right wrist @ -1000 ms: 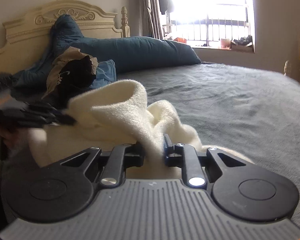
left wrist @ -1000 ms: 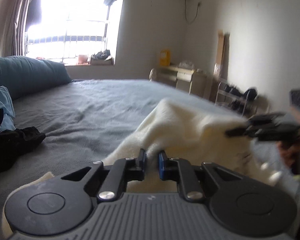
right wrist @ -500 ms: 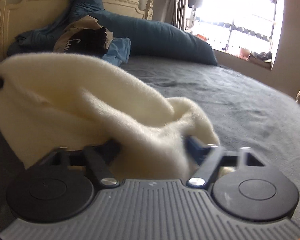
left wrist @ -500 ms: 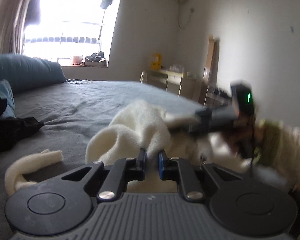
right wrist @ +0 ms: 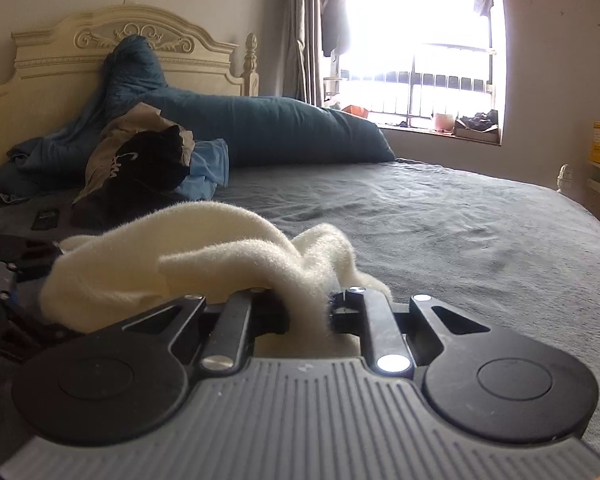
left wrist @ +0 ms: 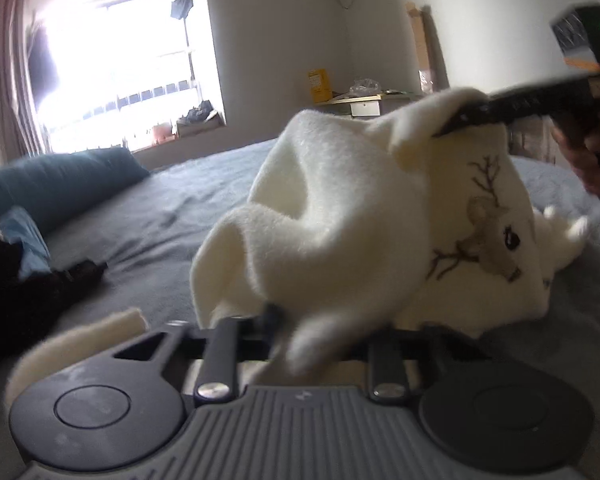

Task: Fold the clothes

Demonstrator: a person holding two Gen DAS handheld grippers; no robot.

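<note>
Left-wrist view shows the cream sweater (left wrist: 340, 216) lifted higher off the bed (left wrist: 172, 216) than a moment ago — left claw (left wrist: 324, 332) apparently spread with fleece draped over it, right claw (right wrist: 310, 314) clenched on a fold, so a fold seems underway.

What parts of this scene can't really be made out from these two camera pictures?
- Left hand-held gripper, left wrist view: fingertips buried under the fluffy cream sweater with an embroidered deer.
- Sweater's full shape: bunched in both views, its nearest flap blurred.
- Person's hand: cut off by the right edge.
- Heap of dark clothes, right wrist view: individual garments indistinguishable.
- Outside the bright barred window: washed out by glare.
</note>
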